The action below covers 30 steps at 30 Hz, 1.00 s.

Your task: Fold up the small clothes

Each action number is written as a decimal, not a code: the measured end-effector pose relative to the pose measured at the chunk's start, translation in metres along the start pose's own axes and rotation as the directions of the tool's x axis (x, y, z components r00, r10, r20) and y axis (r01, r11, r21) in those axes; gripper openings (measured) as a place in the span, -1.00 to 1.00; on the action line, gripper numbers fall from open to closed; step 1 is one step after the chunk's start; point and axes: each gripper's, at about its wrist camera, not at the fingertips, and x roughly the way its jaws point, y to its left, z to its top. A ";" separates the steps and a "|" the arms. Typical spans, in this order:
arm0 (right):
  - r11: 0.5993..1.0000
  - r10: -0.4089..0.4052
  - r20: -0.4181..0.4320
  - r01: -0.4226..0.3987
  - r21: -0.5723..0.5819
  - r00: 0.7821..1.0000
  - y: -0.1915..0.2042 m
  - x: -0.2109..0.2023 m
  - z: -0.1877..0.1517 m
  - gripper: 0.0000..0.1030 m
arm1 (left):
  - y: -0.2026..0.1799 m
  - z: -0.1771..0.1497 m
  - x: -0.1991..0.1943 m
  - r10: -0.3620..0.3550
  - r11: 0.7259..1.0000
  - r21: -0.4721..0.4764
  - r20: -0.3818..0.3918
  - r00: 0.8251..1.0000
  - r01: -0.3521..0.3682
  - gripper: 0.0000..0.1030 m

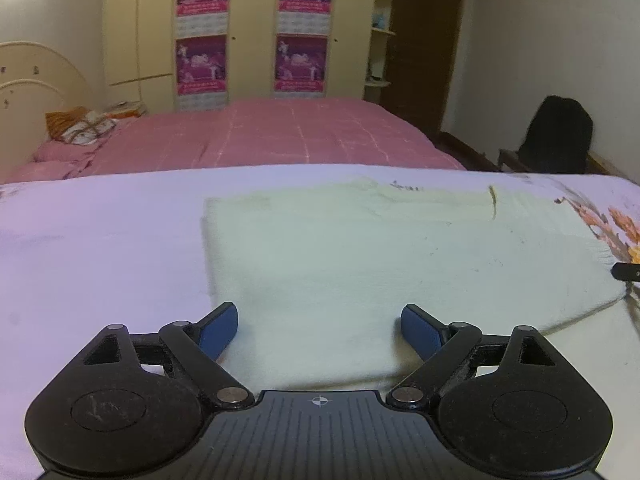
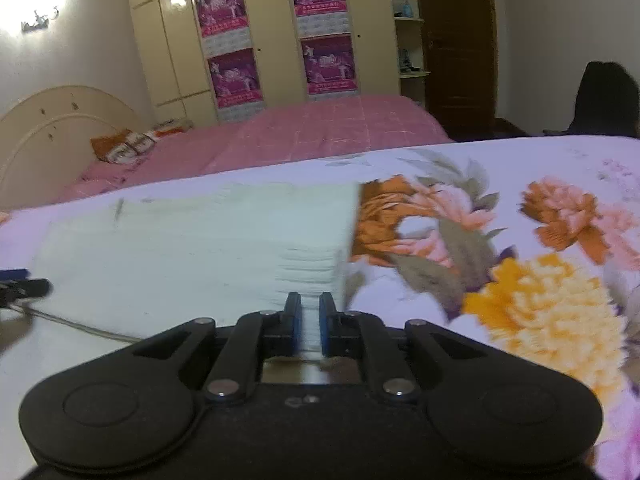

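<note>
Two jaws differ: my left gripper (image 1: 319, 322) stands apart over the cloth (image 1: 360, 264); my right gripper (image 2: 309, 322) clamps its lower-centre edge. Pulling one-sided may skew the fold.

The flowered sheet (image 2: 552, 280) smears with blur near the right gripper (image 2: 309, 312). The pale cloth (image 2: 180, 248) hides under its base. The dark chair (image 1: 560, 136) lacks detail.
</note>
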 end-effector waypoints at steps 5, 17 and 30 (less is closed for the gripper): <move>0.991 0.042 0.022 -0.044 0.125 0.999 -0.032 -0.045 -0.009 -0.50 | 0.026 -0.039 -0.054 -0.002 0.998 -0.060 -0.013 1.000 0.001 0.71; 0.957 0.078 -0.102 -0.046 0.286 0.992 -0.043 -0.176 -0.110 -0.49 | 0.015 -0.133 -0.167 0.048 0.995 -0.085 -0.148 0.988 -0.061 0.71; 0.908 0.141 -0.130 -0.076 0.411 0.981 -0.020 -0.260 -0.172 -0.25 | -0.002 -0.196 -0.245 -0.009 0.997 -0.082 -0.185 0.983 -0.006 0.71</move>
